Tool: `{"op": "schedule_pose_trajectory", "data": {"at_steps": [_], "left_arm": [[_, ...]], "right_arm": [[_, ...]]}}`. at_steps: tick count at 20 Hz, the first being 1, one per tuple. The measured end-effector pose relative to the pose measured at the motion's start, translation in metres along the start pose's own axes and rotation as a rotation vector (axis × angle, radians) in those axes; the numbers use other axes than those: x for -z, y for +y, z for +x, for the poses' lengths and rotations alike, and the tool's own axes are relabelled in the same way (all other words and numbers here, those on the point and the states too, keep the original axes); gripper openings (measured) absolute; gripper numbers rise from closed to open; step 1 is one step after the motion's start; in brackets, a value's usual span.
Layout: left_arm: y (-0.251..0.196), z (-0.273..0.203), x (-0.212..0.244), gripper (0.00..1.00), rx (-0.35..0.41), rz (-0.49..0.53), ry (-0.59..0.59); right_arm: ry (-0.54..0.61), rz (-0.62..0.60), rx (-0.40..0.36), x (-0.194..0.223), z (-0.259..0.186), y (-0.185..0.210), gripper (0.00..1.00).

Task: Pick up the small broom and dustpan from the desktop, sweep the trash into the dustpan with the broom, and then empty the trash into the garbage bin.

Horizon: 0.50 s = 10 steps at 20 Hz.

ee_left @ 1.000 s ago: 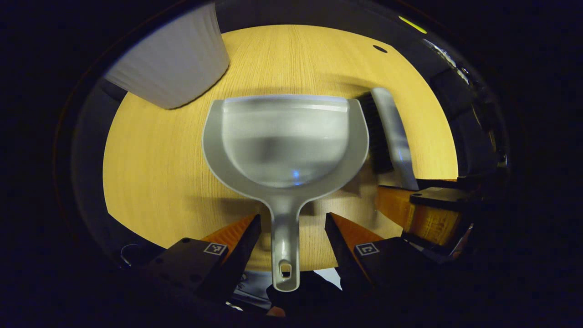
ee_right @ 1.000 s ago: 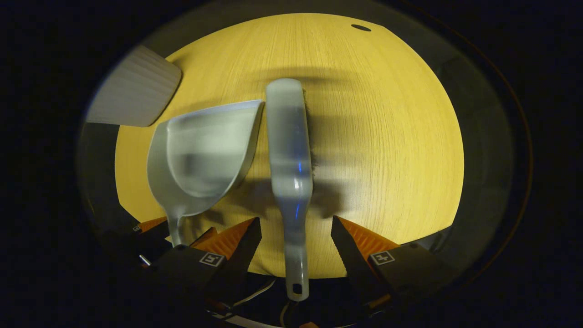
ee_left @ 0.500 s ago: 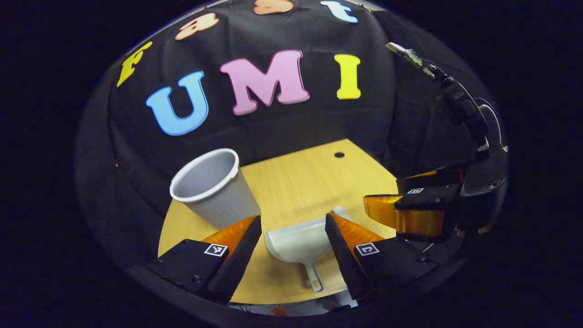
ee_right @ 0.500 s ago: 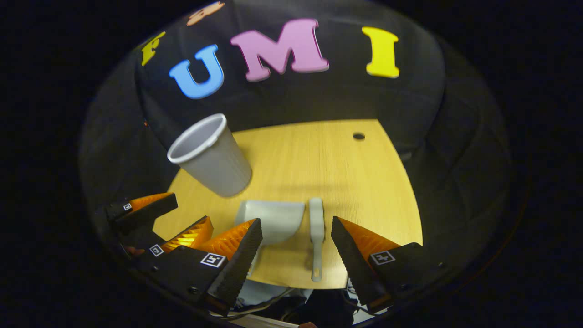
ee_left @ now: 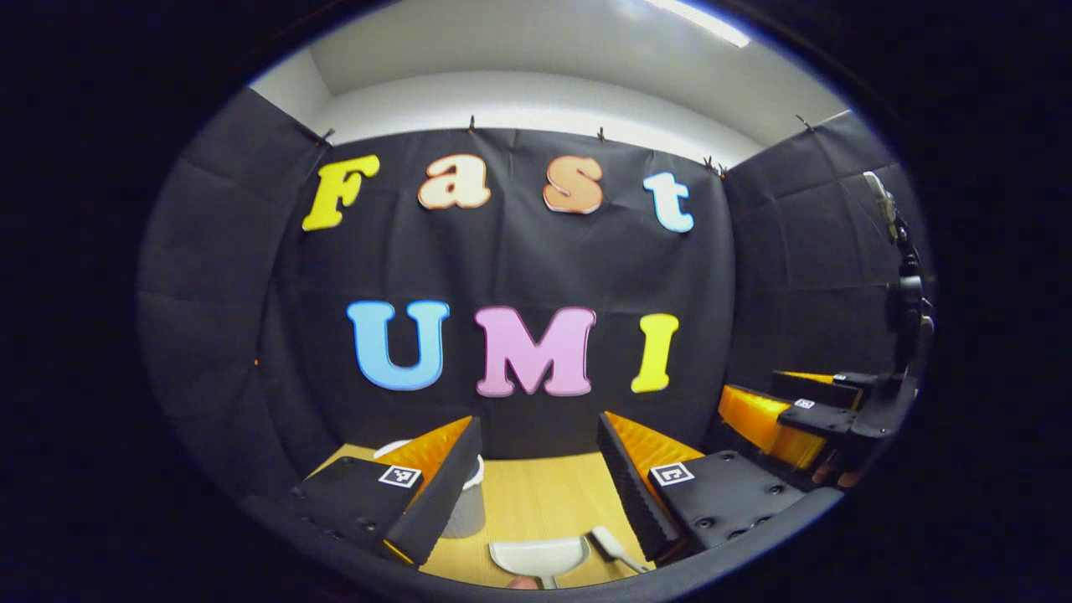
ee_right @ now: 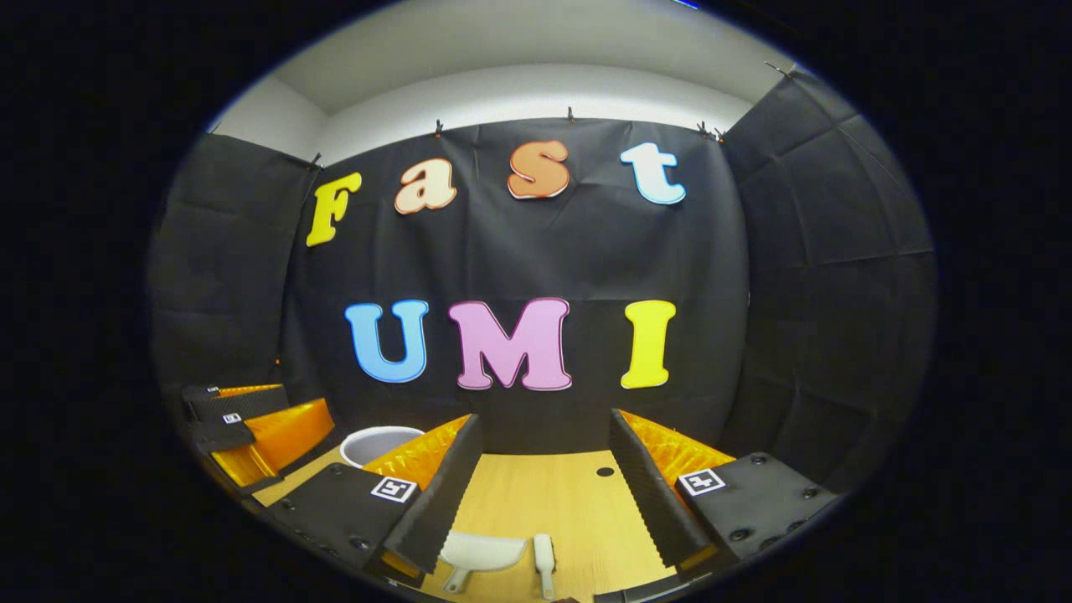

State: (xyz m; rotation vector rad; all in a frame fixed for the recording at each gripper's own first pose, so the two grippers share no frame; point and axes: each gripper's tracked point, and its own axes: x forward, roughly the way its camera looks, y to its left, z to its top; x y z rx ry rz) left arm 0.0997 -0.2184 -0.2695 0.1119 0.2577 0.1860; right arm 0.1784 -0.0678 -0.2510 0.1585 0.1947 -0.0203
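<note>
While both grippers, left gripper and right gripper, hover with fingers apart and empty, each should drop toward six o'clock: left onto the dustpan handle, right onto the small broom beside it on the desktop.

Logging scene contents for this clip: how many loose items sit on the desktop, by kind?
Dustpan: 1
Broom: 1
Bin: 1
Total: 3
</note>
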Motion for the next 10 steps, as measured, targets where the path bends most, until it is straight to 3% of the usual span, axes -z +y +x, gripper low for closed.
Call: {"op": "schedule_pose_trajectory", "data": {"at_steps": [4, 5, 6, 7, 10], "left_arm": [[-0.016, -0.035, -0.011, 0.81, -0.068, 0.008, -0.039], [-0.011, -0.033, -0.009, 0.81, -0.080, 0.000, -0.012], [-0.014, -0.038, -0.003, 0.81, -0.078, -0.022, 0.016], [-0.017, -0.040, -0.004, 0.82, -0.076, -0.048, 0.025], [-0.018, -0.039, -0.013, 0.81, -0.106, -0.070, 0.033]], "right_arm": [[-0.096, -0.042, -0.083, -0.030, -0.031, 0.005, 0.96], [-0.117, -0.036, -0.106, -0.037, -0.037, 0.004, 0.90], [-0.125, -0.036, -0.123, -0.043, -0.043, 0.002, 1.00], [-0.146, -0.039, -0.130, -0.051, -0.048, -0.002, 0.90], [-0.179, -0.047, -0.142, -0.065, -0.064, -0.008, 0.89]]}}
